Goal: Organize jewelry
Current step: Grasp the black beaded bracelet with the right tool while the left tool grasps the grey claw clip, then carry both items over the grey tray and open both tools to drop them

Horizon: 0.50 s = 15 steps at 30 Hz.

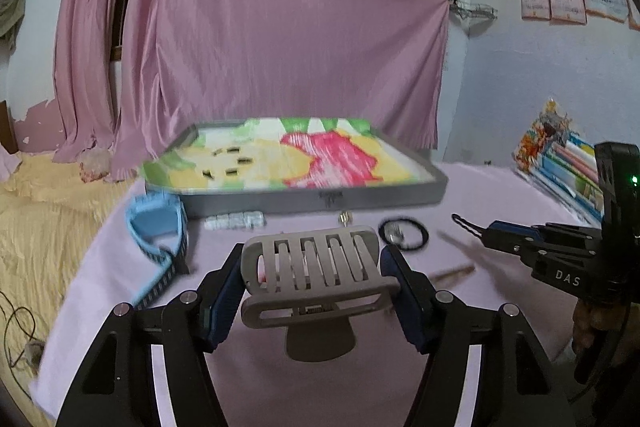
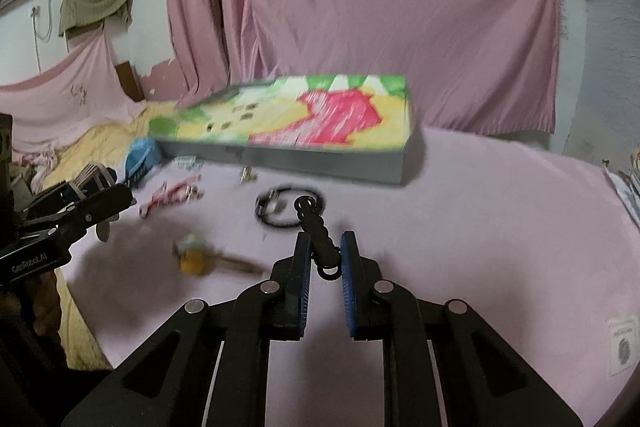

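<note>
Left gripper [image 1: 316, 281] clamped on grey claw hair clip [image 1: 316, 277], right gripper [image 2: 325, 255] clenched on black beaded clip [image 2: 316, 231] lengthwise along its fingers; both short of grey tray [image 1: 320, 197], left nearer.

Jewelry and hair pieces in the grip and on the pink cloth

A grey claw clip [image 1: 316, 271] is clamped sideways; a black beaded hair clip [image 2: 318, 235] points forward; a black hair tie [image 2: 288, 207] lies flat before the grey tray [image 1: 312, 197].
</note>
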Each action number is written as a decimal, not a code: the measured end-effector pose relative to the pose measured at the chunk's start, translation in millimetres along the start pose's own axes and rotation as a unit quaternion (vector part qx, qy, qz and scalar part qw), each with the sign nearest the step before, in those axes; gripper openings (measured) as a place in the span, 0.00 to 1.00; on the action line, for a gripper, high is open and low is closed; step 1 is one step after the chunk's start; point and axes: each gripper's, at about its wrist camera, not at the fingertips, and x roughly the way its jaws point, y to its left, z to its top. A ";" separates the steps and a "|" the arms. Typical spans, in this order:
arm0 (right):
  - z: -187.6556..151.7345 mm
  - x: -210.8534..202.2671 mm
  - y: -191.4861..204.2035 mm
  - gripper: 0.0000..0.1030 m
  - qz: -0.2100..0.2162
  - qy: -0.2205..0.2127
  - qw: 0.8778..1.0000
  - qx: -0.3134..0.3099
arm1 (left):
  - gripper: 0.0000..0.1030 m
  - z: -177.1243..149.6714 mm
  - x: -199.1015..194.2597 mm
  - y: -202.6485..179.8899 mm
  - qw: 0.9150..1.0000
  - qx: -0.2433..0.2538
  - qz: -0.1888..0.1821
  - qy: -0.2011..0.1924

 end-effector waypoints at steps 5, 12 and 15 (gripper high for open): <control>34.0 8.7 -2.8 0.13 0.014 -0.018 1.000 0.001 | 0.62 34.5 17.0 16.5 1.000 -0.023 -0.007 -0.007; 82.5 64.3 9.9 0.13 0.059 0.008 0.998 -0.003 | 0.62 74.0 61.4 41.2 0.999 -0.033 0.021 0.014; 97.7 98.2 19.1 0.13 0.069 0.030 0.997 -0.004 | 0.62 82.8 83.9 51.1 0.998 -0.037 0.034 0.035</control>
